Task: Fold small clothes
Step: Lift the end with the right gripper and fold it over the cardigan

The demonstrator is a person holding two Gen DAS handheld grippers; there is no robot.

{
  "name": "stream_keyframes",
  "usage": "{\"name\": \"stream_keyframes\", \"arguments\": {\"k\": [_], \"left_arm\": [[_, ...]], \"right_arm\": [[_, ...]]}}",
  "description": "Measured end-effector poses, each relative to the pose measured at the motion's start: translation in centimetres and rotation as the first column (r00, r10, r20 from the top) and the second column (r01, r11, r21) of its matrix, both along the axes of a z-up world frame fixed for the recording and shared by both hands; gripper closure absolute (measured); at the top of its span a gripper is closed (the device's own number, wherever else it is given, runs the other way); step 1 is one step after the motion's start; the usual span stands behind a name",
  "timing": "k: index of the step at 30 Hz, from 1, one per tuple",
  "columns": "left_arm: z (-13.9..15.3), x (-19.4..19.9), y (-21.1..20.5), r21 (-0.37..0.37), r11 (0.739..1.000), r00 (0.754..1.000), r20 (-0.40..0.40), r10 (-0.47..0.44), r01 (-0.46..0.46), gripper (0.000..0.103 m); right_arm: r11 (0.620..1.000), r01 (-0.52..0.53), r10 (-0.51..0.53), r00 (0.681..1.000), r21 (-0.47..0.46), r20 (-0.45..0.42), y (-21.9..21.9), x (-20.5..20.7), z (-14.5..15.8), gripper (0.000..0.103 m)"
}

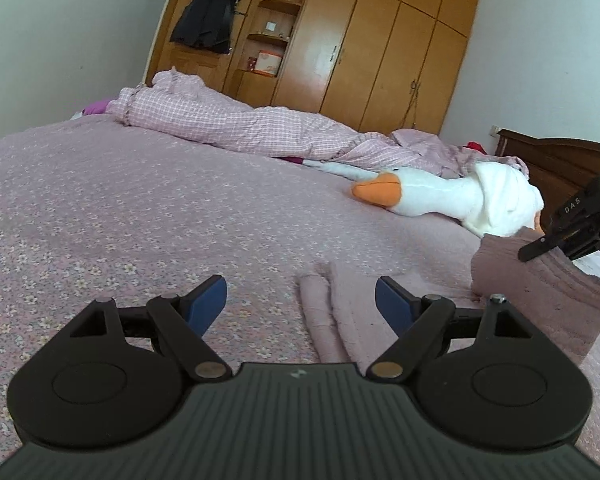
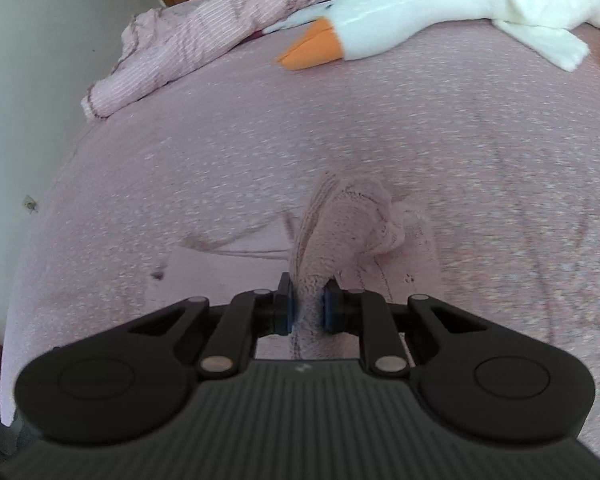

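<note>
The right gripper has its blue-padded jaws clamped on a bunched edge of the small dusty-pink knitted garment, lifting that edge off the pink floral bedspread while the rest of the cloth trails down onto it. In the left wrist view the same garment stands up as a raised flap under the right gripper, with its lower part lying flat and ribbed between the left gripper's fingers. The left gripper hangs above that flat part with its jaws spread wide and holding nothing.

The garment lies on the near side of the long white plush goose with the orange beak, well apart from it; the crumpled pink checked duvet lies beyond the goose.

The likely trouble comes from the grip: the right gripper holds a gathered wad, not a clean single edge, so carrying it over may lay a lumpy, skewed fold. With nothing pinning the flat part, the whole piece may slide along the bedspread instead of creasing. The knit looks soft and stretchy, so a hard pull may drag it out of shape or slip it from the pads.
</note>
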State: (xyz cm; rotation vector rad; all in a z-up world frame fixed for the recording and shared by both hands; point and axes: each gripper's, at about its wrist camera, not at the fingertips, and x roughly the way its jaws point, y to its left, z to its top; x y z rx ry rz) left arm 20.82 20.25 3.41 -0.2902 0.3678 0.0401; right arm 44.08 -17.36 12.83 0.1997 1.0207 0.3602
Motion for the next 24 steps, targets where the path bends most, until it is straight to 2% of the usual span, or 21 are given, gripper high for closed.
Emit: {"name": "stream_keyframes", "arguments": {"k": [8, 15, 19, 24], "left_arm": [[0.1, -0.3, 0.4, 0.002, 1.000, 1.000, -0.007, 0.017, -0.017, 0.017], [0.1, -0.3, 0.9, -0.007, 1.000, 0.999, -0.012, 0.029, -0.030, 0.017], [-0.1, -0.3, 0.9, -0.012, 0.999, 0.999, -0.017, 0.032, -0.032, 0.017], [-0.3, -0.2, 0.6, 0.004, 1.000, 0.999, -0.028, 0.030, -0.030, 0.017]], "right_arm": [[0.996, -0.085, 0.085, 0.996, -0.012, 0.004, 6.5, -0.8, -0.9, 0.086], [0.989, -0.147, 0.147, 0.989, -0.013, 0.008, 10.3, -1.5, -0.9, 0.086], [0.988, -0.155, 0.155, 0.988, -0.014, 0.009, 12.0, -1.6, -1.1, 0.086], [0.986, -0.164, 0.164, 0.986, -0.033, 0.013, 14.7, -2.1, -2.9, 0.086]]}}
